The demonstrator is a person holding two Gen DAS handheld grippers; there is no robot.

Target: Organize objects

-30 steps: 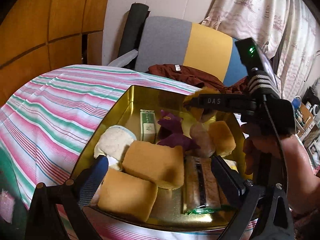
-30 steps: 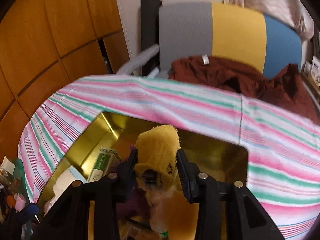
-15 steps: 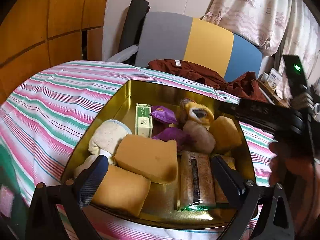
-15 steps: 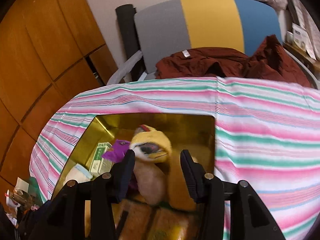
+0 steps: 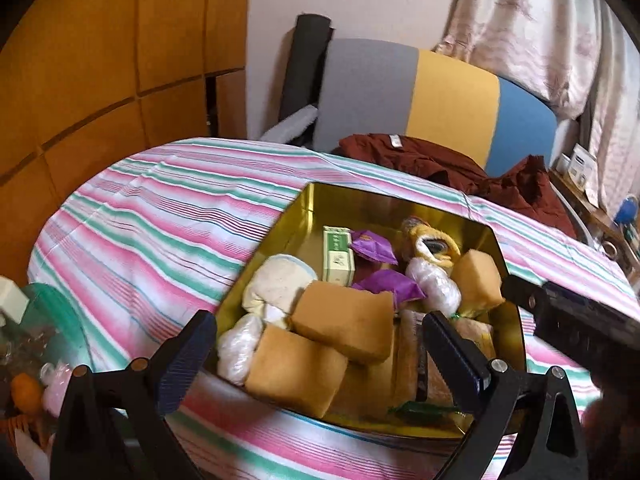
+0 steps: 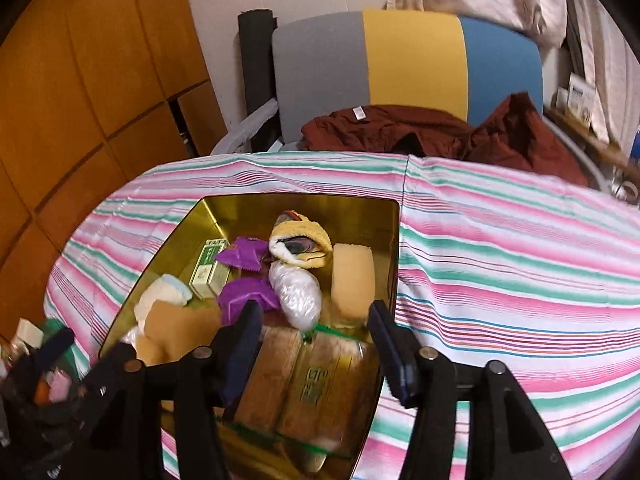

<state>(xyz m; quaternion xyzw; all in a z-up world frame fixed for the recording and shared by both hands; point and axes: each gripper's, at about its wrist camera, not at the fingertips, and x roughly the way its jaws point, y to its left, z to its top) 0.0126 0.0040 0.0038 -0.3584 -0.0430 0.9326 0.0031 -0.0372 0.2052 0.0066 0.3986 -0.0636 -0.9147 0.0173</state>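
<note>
right claw (image 6: 316, 350): jaws parted and just widened, nothing between the pads. directly ahead of it, the gold tin (image 6: 396, 248) sits on the striped counter (image 6: 520, 260). yellow cloth roll (image 6: 300, 244) lies in the tin, ahead of the claw and apart from it, touching a clear plastic bundle (image 6: 296, 294). left claw (image 5: 320, 344): jaws wide apart, gripping nothing, with tan sponge blocks (image 5: 344, 320) in the tin between and beyond its pads.
</note>
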